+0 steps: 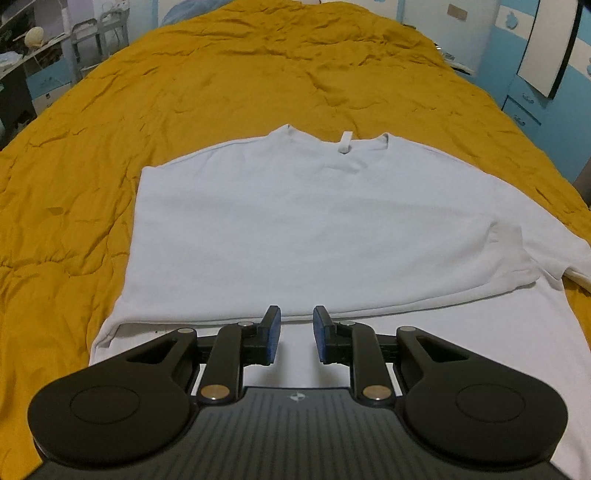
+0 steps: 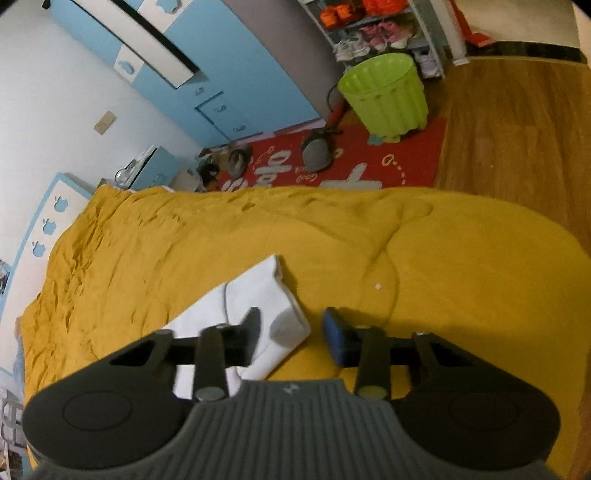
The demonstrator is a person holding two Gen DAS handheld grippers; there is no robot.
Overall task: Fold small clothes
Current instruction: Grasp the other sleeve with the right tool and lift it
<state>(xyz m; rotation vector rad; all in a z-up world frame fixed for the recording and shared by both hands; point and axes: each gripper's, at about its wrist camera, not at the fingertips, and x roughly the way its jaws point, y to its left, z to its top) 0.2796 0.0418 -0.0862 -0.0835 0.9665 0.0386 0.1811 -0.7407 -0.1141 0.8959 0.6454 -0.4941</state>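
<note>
T-shirt (image 1: pixel 314 229) first: we count one white tee, spread flat on the mustard-yellow bedspread (image 1: pixel 221 74), collar at twelve o'clock in the left wrist view, with one small neck tag (image 1: pixel 347 142) showing inside it. Its lower part looks doubled up, a fold line running across just ahead of our left claw (image 1: pixel 296 334). One sleeve sticks out at three o'clock.

That left claw hovers above the near white cloth, its two blue-padded fingers (image 1: pixel 272 332) standing a little apart, nothing between them, nothing pinched.

Over to the right wrist view: the right claw (image 2: pixel 291 336) hangs over the bed with a clear gap between its two fingers, holding nothing. One white sleeve (image 2: pixel 258 299) lies under its left finger, running toward eleven o'clock, while the other finger sits over bare yellow bedding. We cannot tell whether a finger touches the cloth.

Beyond the bed at twelve o'clock we see one red rug (image 2: pixel 369 162), one lime-green bin (image 2: pixel 384 92) standing on it, and one shoe rack (image 2: pixel 376 33) behind.
</note>
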